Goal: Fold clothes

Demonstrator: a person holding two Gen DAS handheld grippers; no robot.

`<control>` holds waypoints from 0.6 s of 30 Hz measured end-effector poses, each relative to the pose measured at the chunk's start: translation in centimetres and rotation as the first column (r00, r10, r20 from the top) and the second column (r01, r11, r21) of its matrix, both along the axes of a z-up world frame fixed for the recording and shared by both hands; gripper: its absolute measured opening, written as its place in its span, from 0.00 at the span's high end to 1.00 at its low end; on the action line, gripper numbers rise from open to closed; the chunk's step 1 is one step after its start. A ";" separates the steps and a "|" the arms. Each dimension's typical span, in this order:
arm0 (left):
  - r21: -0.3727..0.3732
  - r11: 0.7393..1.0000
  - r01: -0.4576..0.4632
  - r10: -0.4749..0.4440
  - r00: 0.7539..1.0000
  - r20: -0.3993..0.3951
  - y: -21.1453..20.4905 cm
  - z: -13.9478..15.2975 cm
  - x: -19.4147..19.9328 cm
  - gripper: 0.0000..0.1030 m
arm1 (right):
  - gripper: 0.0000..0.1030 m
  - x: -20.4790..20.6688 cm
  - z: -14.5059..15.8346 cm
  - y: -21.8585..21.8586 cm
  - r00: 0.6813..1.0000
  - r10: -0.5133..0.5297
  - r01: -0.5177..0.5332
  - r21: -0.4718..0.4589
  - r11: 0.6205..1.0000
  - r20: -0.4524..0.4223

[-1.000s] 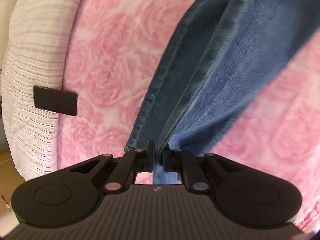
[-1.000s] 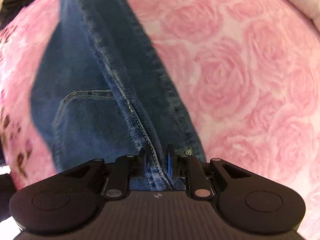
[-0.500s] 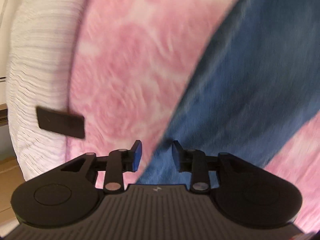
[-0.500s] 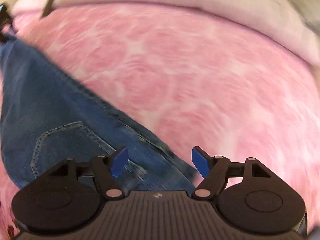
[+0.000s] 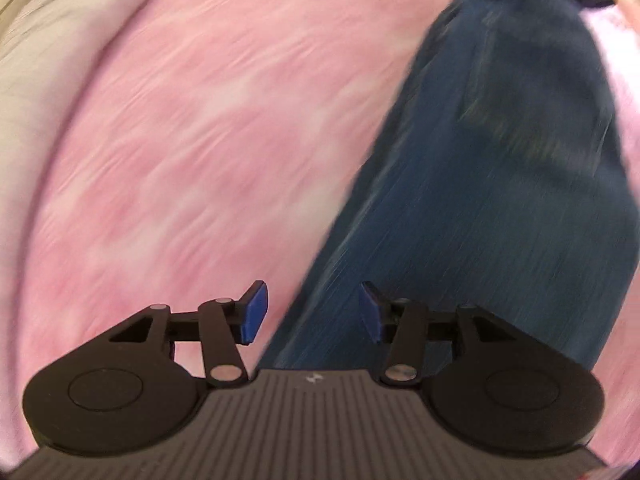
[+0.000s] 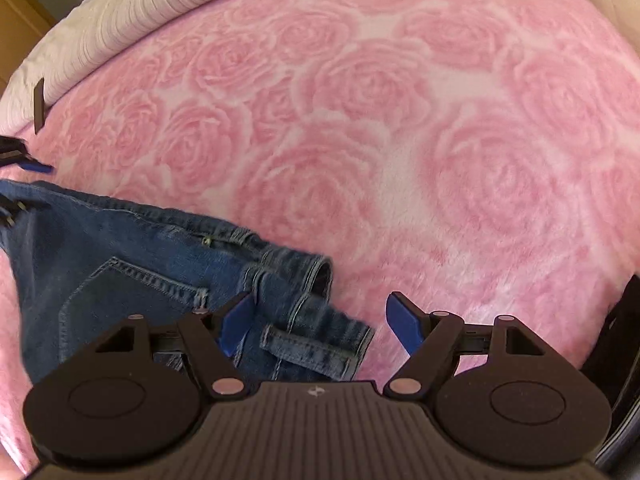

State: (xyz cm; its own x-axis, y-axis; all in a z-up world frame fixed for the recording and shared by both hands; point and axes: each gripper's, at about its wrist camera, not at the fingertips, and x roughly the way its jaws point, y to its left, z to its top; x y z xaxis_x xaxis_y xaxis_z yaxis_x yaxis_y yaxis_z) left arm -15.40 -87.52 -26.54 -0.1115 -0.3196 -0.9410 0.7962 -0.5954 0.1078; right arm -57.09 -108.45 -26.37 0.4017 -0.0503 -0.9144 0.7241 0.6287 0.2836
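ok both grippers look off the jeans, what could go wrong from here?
1. The waistband end of the jeans lies bunched, belt loops rucked under the right gripper; folding now could lock in creases.
2. The left gripper, jaws just opening, hangs over the leg edge; a re-grip may pinch the pink blanket too.
3. The left view is blurred, so its aim is uncertain.

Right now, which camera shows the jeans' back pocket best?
The right wrist view: the back pocket of the jeans is sharp, stitching visible. The left wrist view shows only blurred denim, no clear pocket.
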 end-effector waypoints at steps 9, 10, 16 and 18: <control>-0.049 0.992 0.116 -0.124 0.962 -0.243 -5.9 -1.0 -11.5 0.54 | 0.65 -4.5 -0.7 2.0 0.985 -0.105 0.089 0.120 0.989 0.135; -0.061 0.990 0.127 -0.139 0.954 -0.266 -6.4 -0.9 -12.6 0.51 | 0.74 -4.5 -0.2 2.4 0.985 -0.092 0.078 0.098 0.992 0.146; -0.098 0.965 0.244 -0.263 0.900 -0.348 -8.9 -0.6 -18.5 0.46 | 0.88 -3.5 4.4 6.3 0.979 0.114 -0.097 -0.107 0.990 0.167; -0.087 0.950 0.299 -0.309 0.878 -0.365 -9.4 -0.8 -19.9 0.49 | 0.88 -3.3 6.0 7.6 0.965 0.184 -0.157 -0.150 0.976 0.186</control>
